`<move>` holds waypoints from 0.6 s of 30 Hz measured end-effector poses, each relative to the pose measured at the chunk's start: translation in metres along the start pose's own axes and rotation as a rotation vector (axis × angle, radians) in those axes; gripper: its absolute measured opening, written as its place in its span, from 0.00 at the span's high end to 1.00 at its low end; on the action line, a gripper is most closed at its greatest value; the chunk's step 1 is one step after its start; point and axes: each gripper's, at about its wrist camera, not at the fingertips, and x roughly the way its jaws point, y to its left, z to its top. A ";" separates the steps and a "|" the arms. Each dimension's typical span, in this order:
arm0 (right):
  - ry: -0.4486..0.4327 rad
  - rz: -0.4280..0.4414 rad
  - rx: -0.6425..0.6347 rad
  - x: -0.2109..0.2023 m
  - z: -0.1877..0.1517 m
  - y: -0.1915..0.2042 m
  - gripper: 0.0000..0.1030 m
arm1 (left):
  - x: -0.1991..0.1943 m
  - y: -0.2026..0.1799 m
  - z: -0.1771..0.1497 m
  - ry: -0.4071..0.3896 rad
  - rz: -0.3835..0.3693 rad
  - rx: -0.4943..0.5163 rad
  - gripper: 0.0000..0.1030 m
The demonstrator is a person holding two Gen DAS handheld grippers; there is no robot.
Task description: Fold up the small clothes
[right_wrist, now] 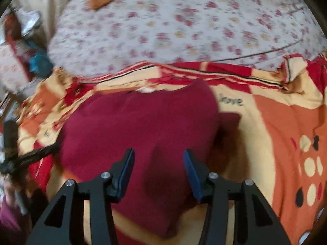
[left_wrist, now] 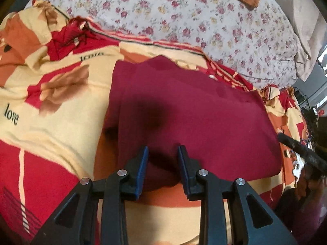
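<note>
Floral quilt (left_wrist: 184,16) beyond maroon garment (left_wrist: 194,112)

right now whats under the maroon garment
The maroon garment lies on the red, cream and orange printed bedspread. Whatever is directly beneath it is covered, so nothing else can be seen there.

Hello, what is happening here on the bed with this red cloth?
A person is folding a small dark red garment on a bed, with a two-finger gripper in each hand. The garment lies flat on a red, cream and orange bedsheet, and a floral blanket lies behind it. The left gripper stands over the near edge of the garment with its jaws apart and grips nothing. The right gripper hangs above the garment, also open and empty.
</note>
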 end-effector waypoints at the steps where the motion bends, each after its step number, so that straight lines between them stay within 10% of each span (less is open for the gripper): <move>1: 0.016 0.005 -0.022 0.001 -0.007 0.004 0.50 | 0.000 0.002 -0.002 -0.002 -0.004 -0.004 0.91; 5: 0.119 -0.086 -0.125 0.021 -0.038 0.005 0.52 | -0.001 0.006 -0.005 0.003 -0.006 -0.016 0.91; 18: 0.035 -0.015 0.036 -0.040 -0.070 -0.031 0.41 | -0.027 0.022 -0.020 -0.009 0.051 -0.050 0.91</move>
